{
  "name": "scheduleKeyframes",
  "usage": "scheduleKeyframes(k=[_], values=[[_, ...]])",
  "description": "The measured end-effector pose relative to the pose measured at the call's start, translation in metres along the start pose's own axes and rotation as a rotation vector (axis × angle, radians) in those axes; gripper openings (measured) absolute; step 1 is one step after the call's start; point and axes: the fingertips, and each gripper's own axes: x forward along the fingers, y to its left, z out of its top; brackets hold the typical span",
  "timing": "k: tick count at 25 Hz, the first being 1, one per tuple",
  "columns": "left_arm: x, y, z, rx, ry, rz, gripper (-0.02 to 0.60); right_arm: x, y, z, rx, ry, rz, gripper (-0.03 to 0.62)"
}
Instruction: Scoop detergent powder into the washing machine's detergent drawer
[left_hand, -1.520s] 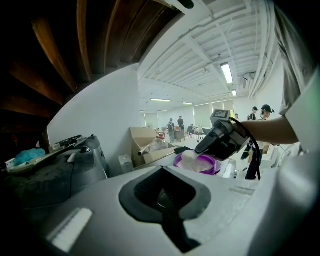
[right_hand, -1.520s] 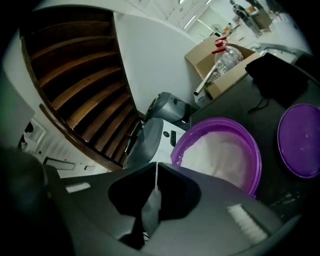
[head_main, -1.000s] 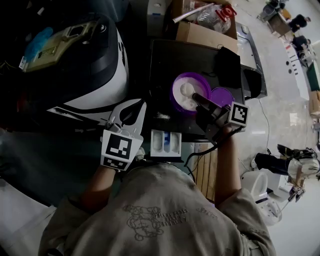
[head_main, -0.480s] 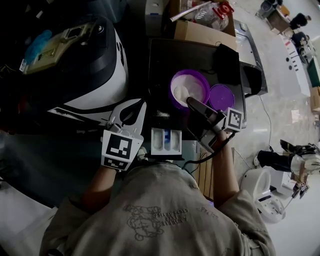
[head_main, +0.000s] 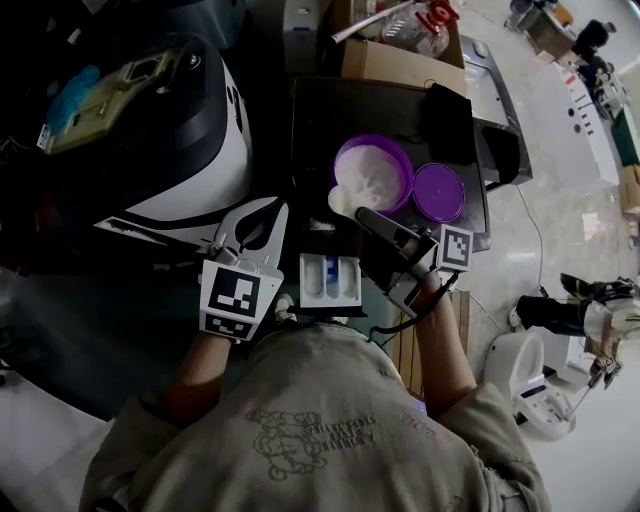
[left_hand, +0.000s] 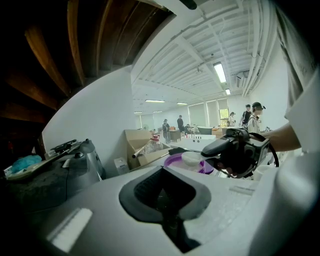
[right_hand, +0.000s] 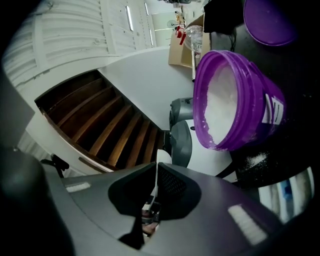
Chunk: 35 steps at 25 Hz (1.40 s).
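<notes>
A purple tub (head_main: 372, 172) of white powder stands on a black top, and also shows in the right gripper view as the tub (right_hand: 235, 100). My right gripper (head_main: 368, 218) is shut on the handle of a white scoop (head_main: 343, 200). The scoop's heaped bowl hangs over the tub's near-left rim. Its thin handle (right_hand: 156, 170) runs between the right gripper (right_hand: 156, 176) jaws. The open detergent drawer (head_main: 330, 280), white with a blue part, lies just below the scoop. My left gripper (head_main: 262, 222) rests left of the drawer, shut on nothing. The scoop (left_hand: 192, 159) shows in the left gripper view.
The tub's purple lid (head_main: 439, 191) lies right of the tub. A cardboard box (head_main: 400, 62) sits behind them. A black-and-white machine body (head_main: 160, 130) fills the left. Spilled powder (right_hand: 252, 161) dusts the black top by the tub.
My right gripper has lifted the filled scoop out of the tub and carried it left and nearer, toward the drawer. The left gripper has stayed put.
</notes>
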Motion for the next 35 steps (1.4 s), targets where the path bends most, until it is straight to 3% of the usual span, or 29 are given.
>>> scheduleKeyframes(k=[16, 31, 35], values=[[-0.004, -0.016, -0.01, 0.003, 0.022, -0.024, 0.0, -0.012, 0.011, -0.035, -0.061, 0.047, -0.001, 0.036], [0.002, -0.043, -0.021, 0.02, 0.038, -0.113, 0.0, -0.062, -0.027, -0.06, -0.113, 0.012, -0.177, 0.036], [0.004, -0.048, -0.021, 0.022, 0.039, -0.133, 0.0, -0.07, -0.033, -0.067, -0.094, -0.002, -0.189, 0.037]])
